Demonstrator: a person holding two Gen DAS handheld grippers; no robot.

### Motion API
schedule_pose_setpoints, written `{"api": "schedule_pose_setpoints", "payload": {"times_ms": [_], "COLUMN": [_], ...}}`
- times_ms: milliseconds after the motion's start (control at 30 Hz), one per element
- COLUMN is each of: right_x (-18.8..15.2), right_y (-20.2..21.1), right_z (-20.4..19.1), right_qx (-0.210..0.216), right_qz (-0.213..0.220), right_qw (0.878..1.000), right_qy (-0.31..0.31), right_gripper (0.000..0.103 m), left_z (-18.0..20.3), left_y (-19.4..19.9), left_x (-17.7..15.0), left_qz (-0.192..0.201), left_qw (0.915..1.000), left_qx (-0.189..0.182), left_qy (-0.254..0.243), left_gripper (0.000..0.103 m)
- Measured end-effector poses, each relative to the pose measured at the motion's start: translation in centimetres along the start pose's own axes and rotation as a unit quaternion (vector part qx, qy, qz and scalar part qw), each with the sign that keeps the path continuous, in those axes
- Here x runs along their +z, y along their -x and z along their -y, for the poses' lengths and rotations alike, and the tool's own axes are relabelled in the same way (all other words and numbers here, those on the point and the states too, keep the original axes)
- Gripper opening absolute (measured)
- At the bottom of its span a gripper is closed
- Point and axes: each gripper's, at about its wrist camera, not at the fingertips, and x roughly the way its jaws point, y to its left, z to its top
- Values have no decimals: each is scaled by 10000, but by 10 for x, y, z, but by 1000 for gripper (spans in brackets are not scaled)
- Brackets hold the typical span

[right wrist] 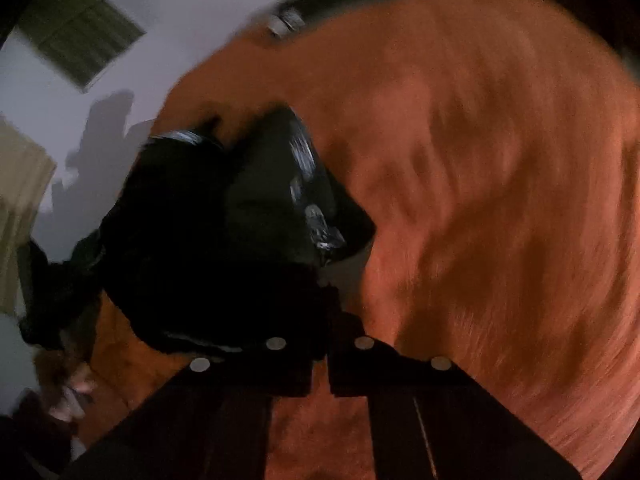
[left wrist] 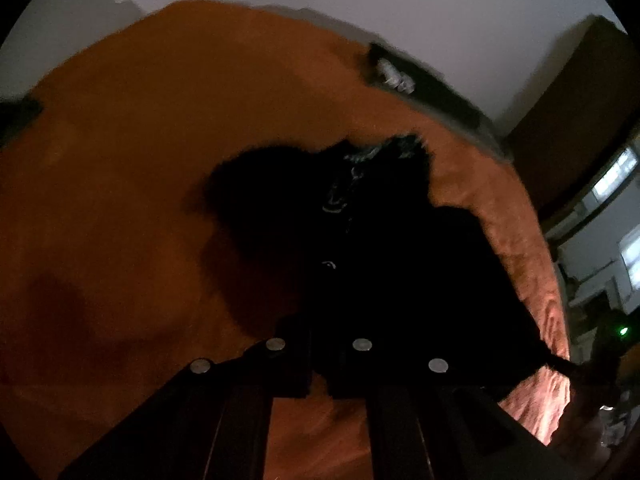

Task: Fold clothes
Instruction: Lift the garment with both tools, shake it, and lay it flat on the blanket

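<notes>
Black garment [left wrist: 380, 248] lies bunched toward the far right edge of the orange blanket [left wrist: 120, 160], our left gripper [left wrist: 319, 376] and right gripper [right wrist: 319, 372] each pinching a dark edge, so next we spread it flat before folding.

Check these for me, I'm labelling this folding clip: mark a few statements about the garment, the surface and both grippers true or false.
1. The garment is black. True.
2. It lies over a blue sheet. False: the blanket is orange.
3. The left gripper stands wide open. False: its jaws are closed on the black cloth.
4. The right gripper is closed on the garment's edge. True.
5. The garment is neatly folded. False: it hangs bunched.
</notes>
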Motion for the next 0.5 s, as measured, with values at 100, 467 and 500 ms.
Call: {"api": "schedule_pose_setpoints", "payload": {"times_ms": [100, 467, 500], "right_x": [74, 338, 335], "right_y": [30, 235, 265], "right_z": [-22, -148, -159], "right_qx": [-350, -555, -425], "right_qz": [474, 3568, 4106], "right_qw": [9978, 9302, 9080], "right_qy": [315, 661, 723], "right_gripper": [4, 3, 3], "left_z": [28, 139, 149], "left_y": [21, 190, 227], "left_x": [79, 321, 312], "left_qz": [380, 2895, 3588], "left_qw": [9980, 9557, 9318], "left_qx": [-85, 231, 124], "left_qy": [-493, -485, -539], "left_gripper": [5, 4, 5]}}
